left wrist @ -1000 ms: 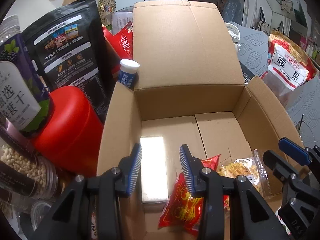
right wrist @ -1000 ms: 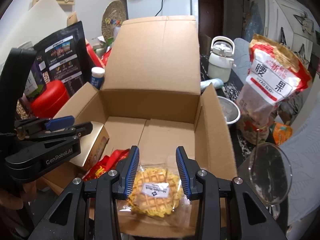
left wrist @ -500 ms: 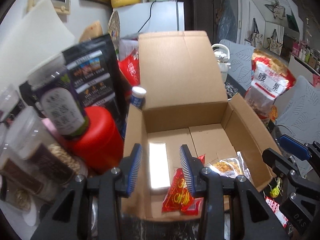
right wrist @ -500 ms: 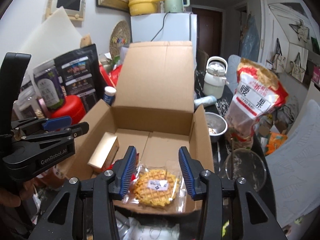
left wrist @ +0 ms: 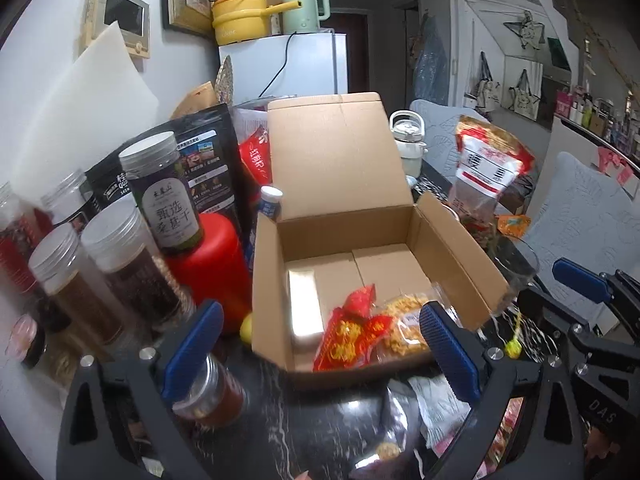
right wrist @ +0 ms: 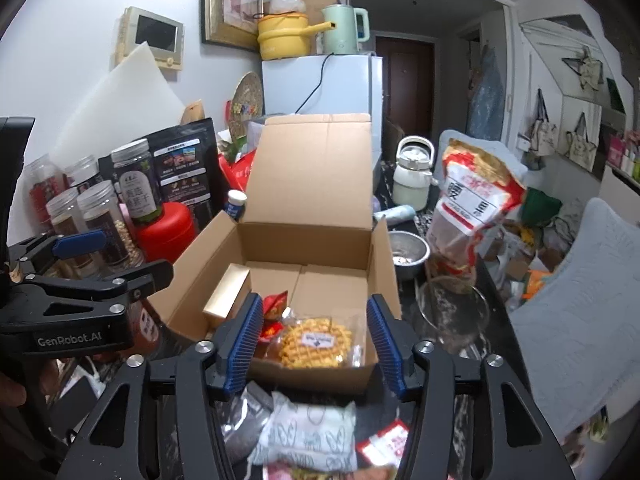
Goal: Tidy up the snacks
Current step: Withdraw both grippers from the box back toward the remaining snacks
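Both grippers pulled back from the box [left wrist: 372, 216]; jaws opening, empty.

A yellow pot [right wrist: 282, 36] and a pale green electric kettle [right wrist: 342, 29] sit atop a white refrigerator [right wrist: 320, 86] at the back of the room; a white lidded jug [right wrist: 413, 176] and a steel bowl [right wrist: 406, 249] stand on the dark table [left wrist: 280, 420].

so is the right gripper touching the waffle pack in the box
Apart. The right wrist view shows the right gripper opening, pulled back above the waffle pack, which lies in the cardboard box.
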### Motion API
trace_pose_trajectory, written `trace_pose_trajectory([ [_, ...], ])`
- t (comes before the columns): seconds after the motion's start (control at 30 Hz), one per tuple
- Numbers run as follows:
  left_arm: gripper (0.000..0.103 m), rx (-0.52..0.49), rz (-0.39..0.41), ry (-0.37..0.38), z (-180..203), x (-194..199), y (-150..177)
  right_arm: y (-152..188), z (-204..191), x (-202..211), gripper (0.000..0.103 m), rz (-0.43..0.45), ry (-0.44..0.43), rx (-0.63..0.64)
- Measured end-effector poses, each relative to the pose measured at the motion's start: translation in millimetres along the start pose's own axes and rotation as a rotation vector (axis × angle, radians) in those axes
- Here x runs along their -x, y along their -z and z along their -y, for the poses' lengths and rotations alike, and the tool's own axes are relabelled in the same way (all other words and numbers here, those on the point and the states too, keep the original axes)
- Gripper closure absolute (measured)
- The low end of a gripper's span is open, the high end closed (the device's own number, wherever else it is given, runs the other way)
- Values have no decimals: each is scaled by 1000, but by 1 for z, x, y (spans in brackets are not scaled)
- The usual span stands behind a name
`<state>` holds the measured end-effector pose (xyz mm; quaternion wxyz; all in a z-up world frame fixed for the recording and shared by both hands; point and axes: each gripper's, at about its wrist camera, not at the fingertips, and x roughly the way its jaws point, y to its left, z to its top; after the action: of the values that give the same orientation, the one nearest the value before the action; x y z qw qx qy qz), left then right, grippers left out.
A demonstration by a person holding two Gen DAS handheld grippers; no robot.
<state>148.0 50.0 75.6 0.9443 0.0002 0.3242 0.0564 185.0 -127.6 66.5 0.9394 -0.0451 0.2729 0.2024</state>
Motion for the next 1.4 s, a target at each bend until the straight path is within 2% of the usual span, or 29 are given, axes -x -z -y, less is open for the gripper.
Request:
trace_pose_trajectory([
  [0.57,3,-56,-12,78,19,48,55,54,0,70,30,22,57,-35],
  [0.87,3,-51,-50,124,21,54,86,85,0,89,30,-1,73,-67],
  [1.03,3,-58,-60,135,24,54,102,101,-3,91,30,-19,71,-77],
  [1.4,3,-80,-126,211,41,45,127,134,-1,92,30,-53,73,-103],
])
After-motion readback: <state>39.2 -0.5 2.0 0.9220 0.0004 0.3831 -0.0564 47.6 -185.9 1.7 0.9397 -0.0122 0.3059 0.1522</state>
